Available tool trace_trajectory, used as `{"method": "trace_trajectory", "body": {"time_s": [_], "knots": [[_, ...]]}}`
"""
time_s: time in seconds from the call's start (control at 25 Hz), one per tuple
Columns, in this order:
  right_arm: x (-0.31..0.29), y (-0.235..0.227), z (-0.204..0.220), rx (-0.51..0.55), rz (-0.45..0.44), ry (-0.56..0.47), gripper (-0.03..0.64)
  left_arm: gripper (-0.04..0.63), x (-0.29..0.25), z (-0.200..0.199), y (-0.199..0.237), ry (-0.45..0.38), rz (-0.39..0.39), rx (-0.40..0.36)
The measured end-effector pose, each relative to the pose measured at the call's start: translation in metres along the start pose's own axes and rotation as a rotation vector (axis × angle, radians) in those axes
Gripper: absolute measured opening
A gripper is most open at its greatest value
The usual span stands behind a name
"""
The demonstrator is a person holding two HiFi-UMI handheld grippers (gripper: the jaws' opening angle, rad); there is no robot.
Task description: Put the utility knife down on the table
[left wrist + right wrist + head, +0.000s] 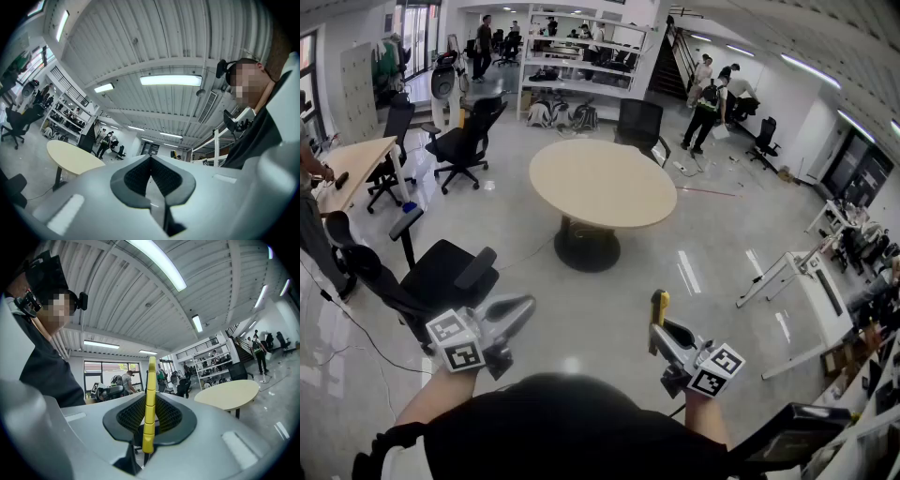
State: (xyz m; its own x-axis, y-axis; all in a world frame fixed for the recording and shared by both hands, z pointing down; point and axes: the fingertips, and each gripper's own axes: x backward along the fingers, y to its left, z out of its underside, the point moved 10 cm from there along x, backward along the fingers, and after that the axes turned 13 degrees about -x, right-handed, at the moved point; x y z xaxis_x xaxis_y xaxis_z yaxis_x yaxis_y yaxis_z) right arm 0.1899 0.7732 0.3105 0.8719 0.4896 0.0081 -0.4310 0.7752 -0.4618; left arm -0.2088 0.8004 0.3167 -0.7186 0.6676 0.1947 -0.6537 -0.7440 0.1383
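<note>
The left tongs (523, 307), near left, tilt slightly upward, closed on nothing. The right tongs (662, 337), held level, grip the slim yellow utility knife (659, 304) upright. The round beige counter (602, 183) stands far ahead, with glossy grey floor (609, 295) between.

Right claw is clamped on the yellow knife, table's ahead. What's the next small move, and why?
Probably step forward toward the round beige table, carrying the right claw level. The yellow utility knife is clamped upright in it, but the table stands across open grey floor, apparently beyond reach. The left claw is shut and empty.
</note>
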Motion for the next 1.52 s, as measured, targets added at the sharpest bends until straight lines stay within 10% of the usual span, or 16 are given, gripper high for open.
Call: {"method": "trace_trajectory", "body": {"time_s": [1.52], "knots": [[0.132, -0.047, -0.005, -0.016, 0.053, -0.065, 0.075, -0.002, -0.106, 0.038, -0.079, 0.051, 0.107, 0.019]]}}
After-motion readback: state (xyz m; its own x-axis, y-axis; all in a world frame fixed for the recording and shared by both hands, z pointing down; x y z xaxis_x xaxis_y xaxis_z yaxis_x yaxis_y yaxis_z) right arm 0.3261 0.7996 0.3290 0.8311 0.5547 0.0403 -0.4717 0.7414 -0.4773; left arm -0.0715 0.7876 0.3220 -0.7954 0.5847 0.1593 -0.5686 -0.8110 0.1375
